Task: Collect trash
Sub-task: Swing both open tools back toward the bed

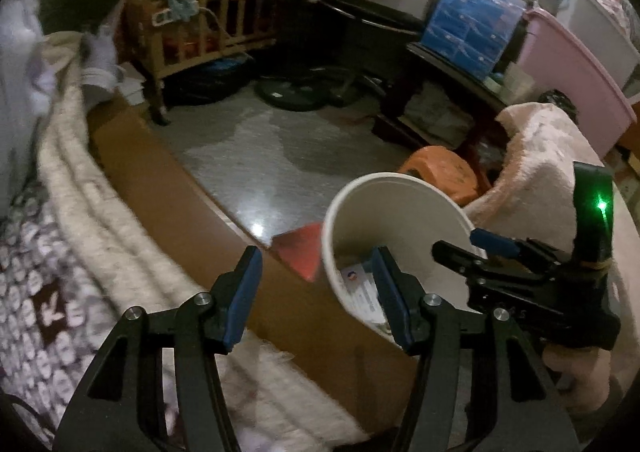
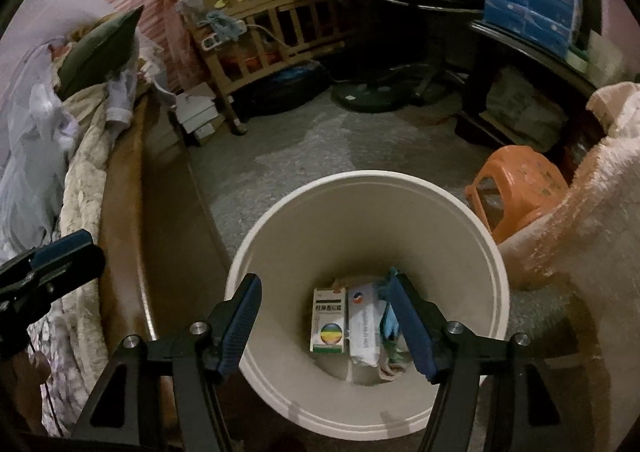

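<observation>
A white bucket (image 2: 368, 177) stands on the grey floor beside the wooden bed frame. At its bottom lie a small green-and-white box (image 2: 329, 321), a white packet (image 2: 363, 326) and some bluish scraps (image 2: 389, 322). My right gripper (image 2: 323, 292) hangs over the bucket's mouth, open, with nothing between its blue pads. In the left wrist view the bucket (image 1: 400, 208) sits right of centre. My left gripper (image 1: 316, 264) is open and empty over the bed frame, just left of the bucket. The right gripper (image 1: 456, 244) shows at the bucket's right rim. A red flat piece (image 1: 302, 252) lies on the floor by the bucket.
A blanket-covered bed (image 1: 92, 220) with a wooden frame (image 1: 168, 188) runs along the left. An orange stool (image 2: 520, 188) and a pink fleece cloth (image 2: 592, 236) stand right of the bucket. Farther back are a wooden crib (image 2: 264, 32), a fan base (image 2: 372, 96) and a dark table (image 1: 440, 72).
</observation>
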Tool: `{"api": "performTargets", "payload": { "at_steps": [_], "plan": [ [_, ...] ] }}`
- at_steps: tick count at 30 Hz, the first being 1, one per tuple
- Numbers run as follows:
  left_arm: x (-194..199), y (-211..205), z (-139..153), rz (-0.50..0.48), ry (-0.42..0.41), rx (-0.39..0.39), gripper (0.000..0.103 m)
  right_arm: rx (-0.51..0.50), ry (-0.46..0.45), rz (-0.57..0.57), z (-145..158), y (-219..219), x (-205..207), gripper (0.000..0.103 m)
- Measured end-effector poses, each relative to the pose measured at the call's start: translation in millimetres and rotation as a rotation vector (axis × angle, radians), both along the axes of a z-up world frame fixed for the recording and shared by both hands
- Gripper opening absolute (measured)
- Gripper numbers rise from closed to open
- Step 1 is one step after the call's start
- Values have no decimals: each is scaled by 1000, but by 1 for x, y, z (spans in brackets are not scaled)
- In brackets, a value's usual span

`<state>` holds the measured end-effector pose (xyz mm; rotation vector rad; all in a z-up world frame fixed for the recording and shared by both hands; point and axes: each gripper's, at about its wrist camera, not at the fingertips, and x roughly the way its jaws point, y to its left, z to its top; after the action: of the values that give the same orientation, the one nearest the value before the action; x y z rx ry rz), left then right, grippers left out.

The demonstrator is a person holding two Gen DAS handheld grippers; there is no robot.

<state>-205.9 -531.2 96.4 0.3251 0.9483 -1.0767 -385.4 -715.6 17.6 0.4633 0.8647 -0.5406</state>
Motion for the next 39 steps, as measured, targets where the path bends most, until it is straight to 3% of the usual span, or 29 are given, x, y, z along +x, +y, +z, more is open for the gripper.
{"api": "performTargets", "payload": {
  "at_steps": [6,17,30,39],
  "plan": [
    [17,31,3,71,-66,14,56,-22,-11,57,13,22,19,64],
    [64,115,0,267,-92,56,56,-36,-38,226,33,90,77,65],
    [123,248,-4,511,-100,115,56,-7,-32,495,31,203,165,65],
    [158,349,-13,680,-95,156,56,68,-14,656,18,286,232,65]
  ]
}}
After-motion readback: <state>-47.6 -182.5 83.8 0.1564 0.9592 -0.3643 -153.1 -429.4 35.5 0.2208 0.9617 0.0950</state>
